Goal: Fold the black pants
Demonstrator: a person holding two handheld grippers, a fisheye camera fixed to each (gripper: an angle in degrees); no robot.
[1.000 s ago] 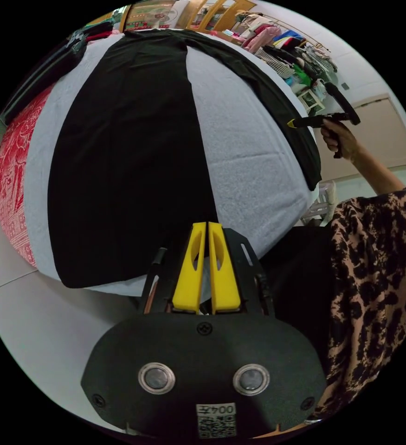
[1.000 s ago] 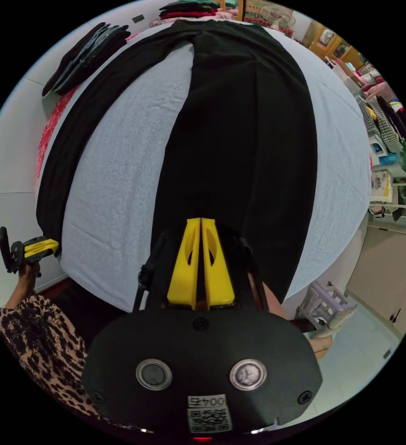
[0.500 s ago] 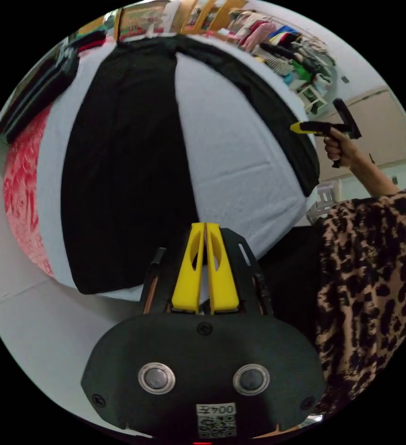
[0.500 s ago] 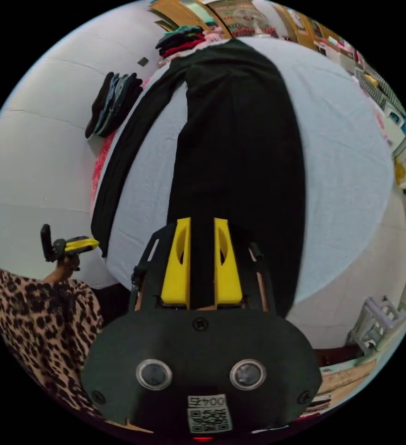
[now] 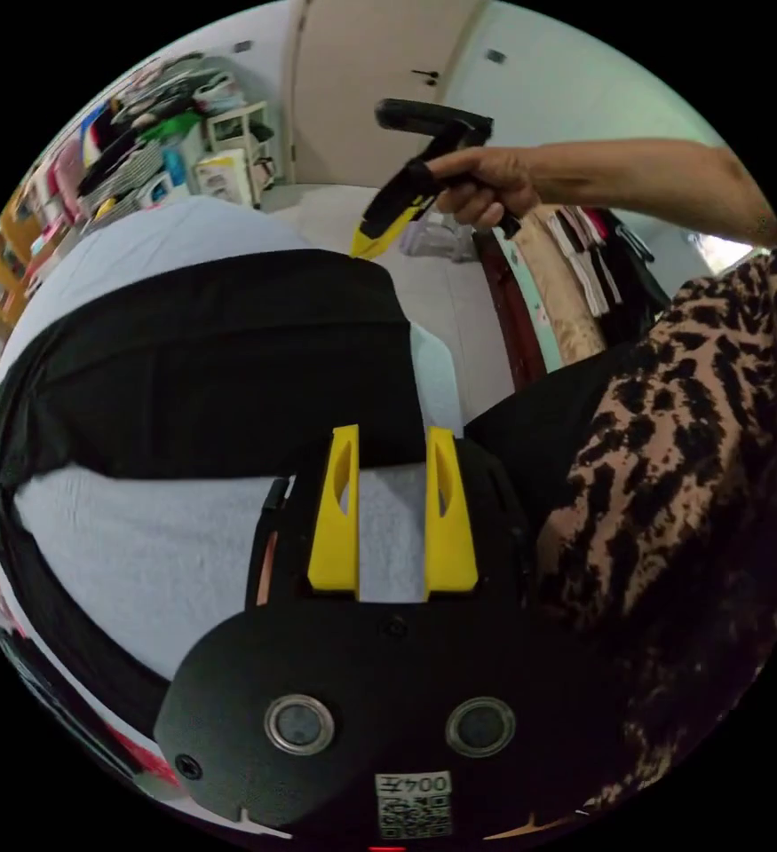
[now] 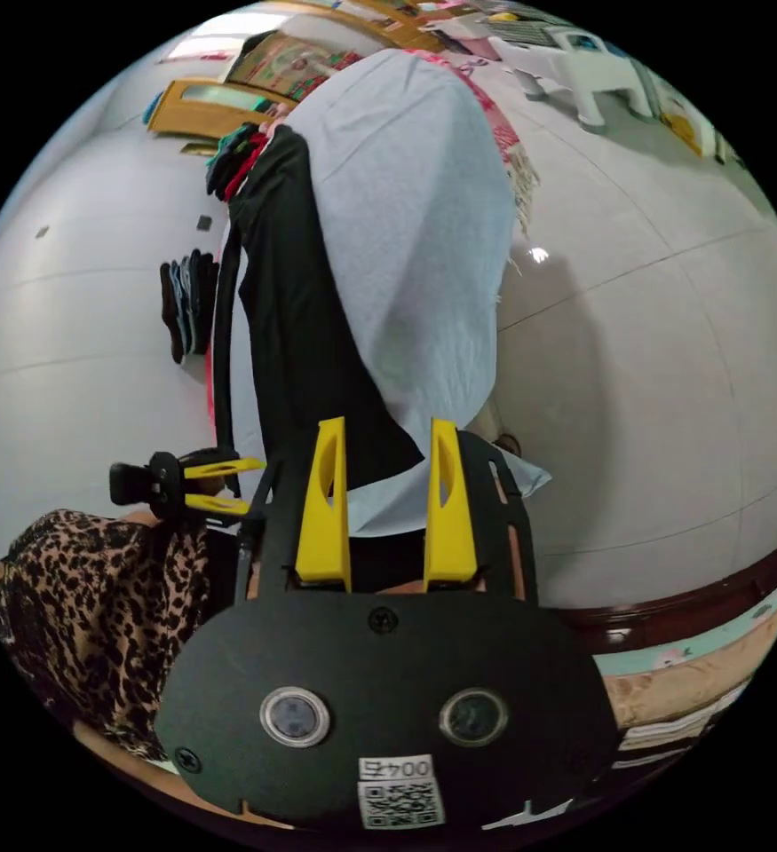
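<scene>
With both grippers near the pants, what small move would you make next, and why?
Probably lower the left gripper onto the nearest leg edge of the black pants and close on it. Both grippers stand open and hold nothing; the pants lie flat with legs spread on the grey cloth, and the right gripper already hangs over its own leg end.

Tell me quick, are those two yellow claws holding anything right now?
Left gripper: open, holding nothing, above the white sheet.
Right gripper: open, holding nothing, at the end of the pants.
</scene>
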